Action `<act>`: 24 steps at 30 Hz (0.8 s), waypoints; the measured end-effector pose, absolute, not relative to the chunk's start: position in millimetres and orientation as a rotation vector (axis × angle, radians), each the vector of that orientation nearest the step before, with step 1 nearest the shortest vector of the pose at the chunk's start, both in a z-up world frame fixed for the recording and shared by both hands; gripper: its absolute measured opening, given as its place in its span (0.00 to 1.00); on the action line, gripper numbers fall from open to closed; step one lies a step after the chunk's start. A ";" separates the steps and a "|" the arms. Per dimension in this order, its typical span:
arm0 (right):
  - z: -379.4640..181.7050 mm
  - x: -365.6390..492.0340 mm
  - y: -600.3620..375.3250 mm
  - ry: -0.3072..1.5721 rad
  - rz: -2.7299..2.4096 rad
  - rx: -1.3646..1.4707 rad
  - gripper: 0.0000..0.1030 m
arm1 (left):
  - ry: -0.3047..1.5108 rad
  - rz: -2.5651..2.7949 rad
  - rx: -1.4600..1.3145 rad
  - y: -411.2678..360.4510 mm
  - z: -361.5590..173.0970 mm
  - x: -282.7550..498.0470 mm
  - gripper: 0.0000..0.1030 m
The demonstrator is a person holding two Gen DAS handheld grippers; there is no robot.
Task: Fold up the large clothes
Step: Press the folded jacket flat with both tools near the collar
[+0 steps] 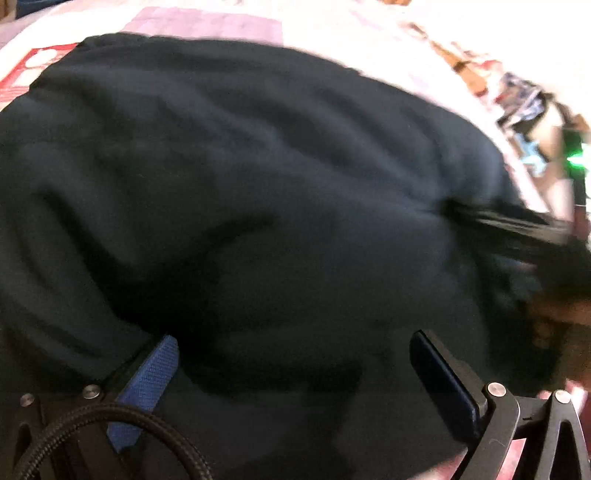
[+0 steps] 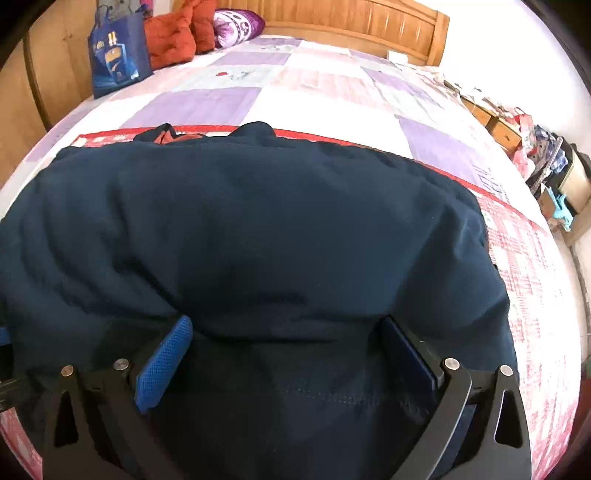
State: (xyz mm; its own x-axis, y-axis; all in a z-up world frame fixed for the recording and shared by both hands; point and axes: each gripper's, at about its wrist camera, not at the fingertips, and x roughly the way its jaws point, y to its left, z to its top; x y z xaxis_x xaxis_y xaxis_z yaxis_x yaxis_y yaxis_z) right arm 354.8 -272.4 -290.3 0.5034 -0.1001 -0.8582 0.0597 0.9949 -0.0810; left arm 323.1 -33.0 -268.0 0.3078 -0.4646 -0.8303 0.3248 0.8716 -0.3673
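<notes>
A large dark navy garment (image 2: 258, 229) lies spread on the bed and fills most of both views; it also shows in the left wrist view (image 1: 240, 184), which is blurred. My right gripper (image 2: 286, 325) is open, its blue-padded fingers wide apart just above the near part of the cloth, holding nothing. My left gripper (image 1: 293, 341) is also open over the garment, empty. An orange-red lining (image 2: 166, 138) shows at the garment's far edge.
The bed has a purple and white patchwork quilt (image 2: 295, 85) with a red patterned border (image 2: 535, 280). A blue bag (image 2: 118, 55), orange cushions (image 2: 177, 37) and a wooden headboard (image 2: 351, 22) are at the far end. Cluttered items (image 2: 554, 177) stand at the right.
</notes>
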 end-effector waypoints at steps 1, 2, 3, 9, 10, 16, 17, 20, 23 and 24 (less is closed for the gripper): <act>-289.9 348.7 -272.1 1.032 -0.095 -0.038 1.00 | 1.129 -0.542 -0.125 -35.7 -261.2 319.6 1.00; -290.5 348.9 -271.6 1.027 -0.096 -0.036 1.00 | 1.102 -0.573 -0.088 -43.4 -251.6 317.0 1.00; -288.0 355.3 -276.5 1.024 -0.098 -0.039 1.00 | 1.077 -0.599 -0.046 -50.7 -245.4 318.8 1.00; -275.0 363.6 -280.7 0.981 -0.119 0.004 1.00 | 1.071 -0.573 0.123 -108.7 -272.8 398.6 1.00; -274.2 362.7 -281.5 0.972 -0.114 0.005 1.00 | 1.080 -0.564 0.093 -107.1 -279.9 414.7 1.00; -280.6 357.3 -307.9 0.961 -0.112 0.036 1.00 | 1.001 -0.485 0.147 -83.5 -279.3 438.8 1.00; -280.7 355.6 -314.0 0.957 -0.118 0.046 1.00 | 0.985 -0.413 0.171 -74.4 -279.6 449.5 1.00; -283.2 352.1 -330.5 0.953 -0.133 0.065 1.00 | 1.052 -0.273 0.054 -29.7 -290.9 493.5 1.00; -284.0 352.7 -327.0 0.965 -0.130 0.032 1.00 | 1.104 -0.255 0.034 -11.0 -299.8 506.2 1.00; -281.0 352.8 -323.7 0.965 -0.147 0.011 1.00 | 1.110 -0.250 0.043 -12.4 -301.2 505.7 1.00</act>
State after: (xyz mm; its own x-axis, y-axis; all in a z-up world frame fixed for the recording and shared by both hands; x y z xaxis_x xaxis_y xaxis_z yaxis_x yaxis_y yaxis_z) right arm 352.8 -323.7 -281.0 0.5606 -0.1199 -0.8194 0.1302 0.9899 -0.0559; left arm 505.7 -12.4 -301.2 0.4198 -0.1777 -0.8901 0.2205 0.9712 -0.0899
